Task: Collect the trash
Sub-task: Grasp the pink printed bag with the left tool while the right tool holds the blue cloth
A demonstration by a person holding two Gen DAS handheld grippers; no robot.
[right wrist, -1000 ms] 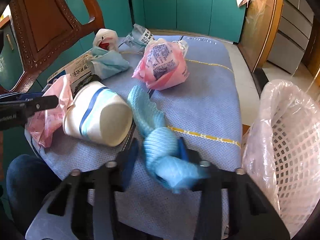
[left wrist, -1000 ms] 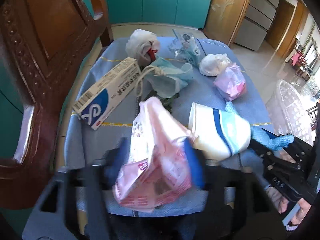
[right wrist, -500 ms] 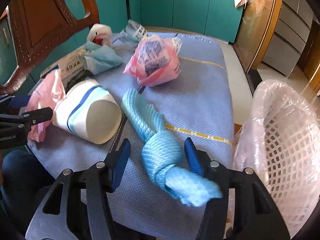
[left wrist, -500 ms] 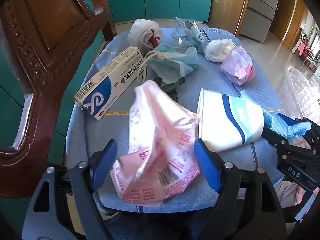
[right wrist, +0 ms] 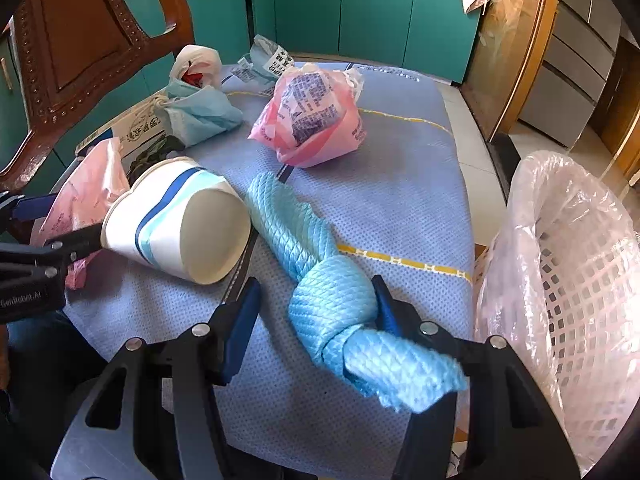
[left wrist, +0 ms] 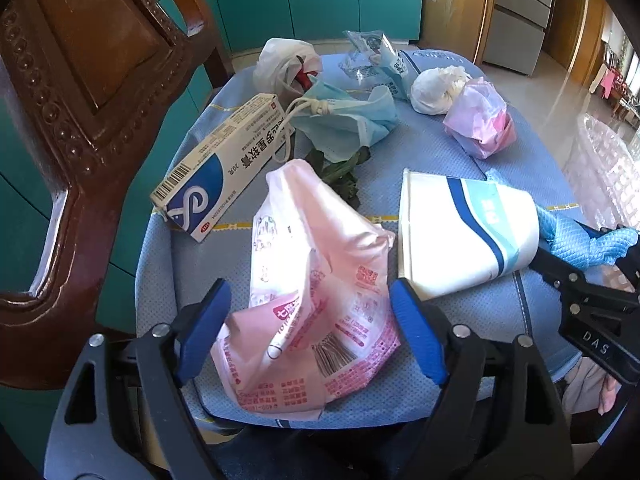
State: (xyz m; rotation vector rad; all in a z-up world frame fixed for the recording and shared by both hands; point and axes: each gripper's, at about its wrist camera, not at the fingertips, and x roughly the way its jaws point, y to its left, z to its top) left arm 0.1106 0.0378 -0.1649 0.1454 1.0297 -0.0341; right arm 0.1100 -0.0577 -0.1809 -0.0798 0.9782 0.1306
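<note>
Left gripper [left wrist: 310, 320]: jaws opening, blue pads spread on either side of the pink wrapper [left wrist: 316, 304], a gap at the left pad, the right pad close to the wrapper's edge; no grip. Pink wrapper: crumpled, lying on the blue cloth [left wrist: 436, 152] at its near edge. Right gripper [right wrist: 318, 312]: jaws part-open and slack around the knotted blue rag [right wrist: 332, 300]; the right pad touching or just beside the knot, the left pad apart from it. Rag: resting on the cloth, one end running back past the paper cup [right wrist: 180, 224], the other end overhanging the gripper body. Paper cup: white with blue bands, on its side between wrapper and rag. Further back on the cloth: boxed tube carton [left wrist: 224, 168], blue face mask [left wrist: 344, 120], white plastic bag [left wrist: 284, 64], clear packet [left wrist: 372, 52], white wad [left wrist: 436, 90] and pink bundle [left wrist: 480, 120]. Lined white basket [right wrist: 576, 272]: beside the cloth, at the right of the right-wrist view. Wooden chair [left wrist: 80, 80]: at left.
</note>
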